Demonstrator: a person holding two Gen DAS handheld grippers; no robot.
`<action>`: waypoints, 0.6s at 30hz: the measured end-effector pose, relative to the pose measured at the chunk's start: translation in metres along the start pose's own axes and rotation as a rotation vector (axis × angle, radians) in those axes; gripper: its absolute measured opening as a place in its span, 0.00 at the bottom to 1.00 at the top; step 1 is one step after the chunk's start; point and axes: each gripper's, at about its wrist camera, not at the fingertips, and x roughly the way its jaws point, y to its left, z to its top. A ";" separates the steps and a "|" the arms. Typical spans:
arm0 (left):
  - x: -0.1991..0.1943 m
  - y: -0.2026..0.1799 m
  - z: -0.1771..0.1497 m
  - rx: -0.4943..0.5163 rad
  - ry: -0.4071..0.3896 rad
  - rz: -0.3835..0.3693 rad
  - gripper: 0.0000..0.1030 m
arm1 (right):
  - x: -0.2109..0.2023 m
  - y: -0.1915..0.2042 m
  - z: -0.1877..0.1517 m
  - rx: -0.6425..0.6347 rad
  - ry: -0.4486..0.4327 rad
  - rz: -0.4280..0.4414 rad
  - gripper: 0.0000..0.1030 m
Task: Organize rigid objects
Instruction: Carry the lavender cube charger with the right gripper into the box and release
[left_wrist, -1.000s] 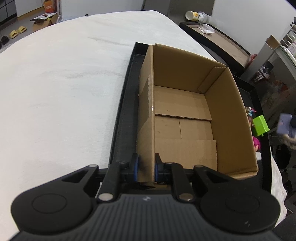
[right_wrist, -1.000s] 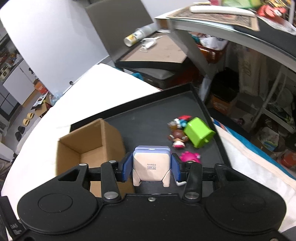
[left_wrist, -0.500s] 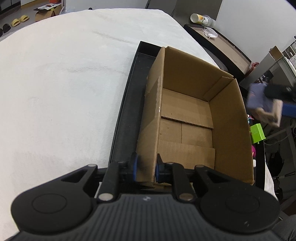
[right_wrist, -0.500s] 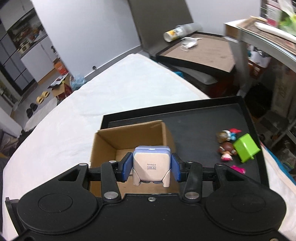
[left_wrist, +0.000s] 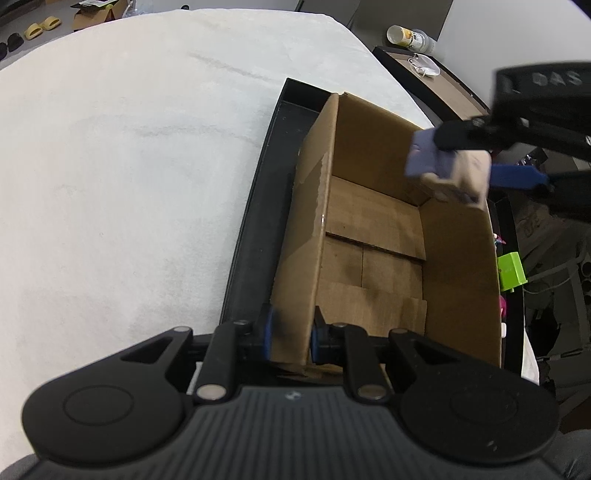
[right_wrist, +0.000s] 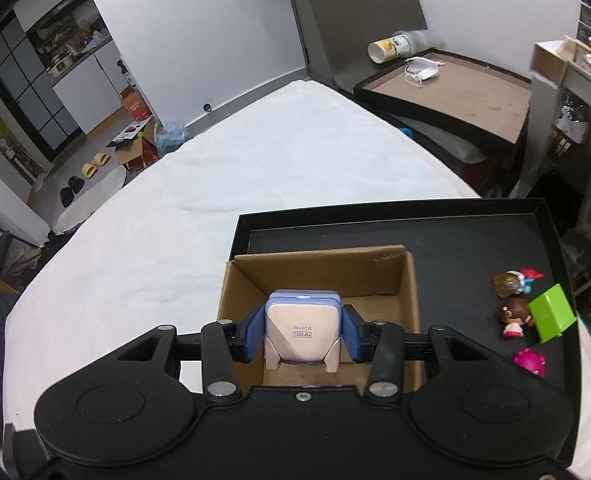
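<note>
A face mask (right_wrist: 421, 70) lies beside a tipped bottle (right_wrist: 397, 45).

A broad surface draped in a white, slightly fuzzy cloth (right_wrist: 229, 177) is seen; whether it is a bed or a counter cannot be told. A shallow black rectangular tray (right_wrist: 461, 236) is laid directly on it, near its right-hand edge. The cloth around the tray is lightly creased.

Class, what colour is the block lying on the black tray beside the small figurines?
Bright green block; clearest in the right wrist view.
</note>
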 end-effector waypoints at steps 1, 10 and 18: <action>0.000 0.000 0.000 0.004 0.002 -0.001 0.17 | 0.003 0.001 0.000 0.000 0.004 0.007 0.43; 0.002 -0.002 0.004 -0.008 0.011 -0.014 0.18 | -0.022 -0.004 -0.002 -0.032 -0.078 0.035 0.59; 0.001 -0.009 0.008 0.014 -0.020 0.016 0.18 | -0.051 -0.052 -0.020 0.014 -0.063 -0.009 0.66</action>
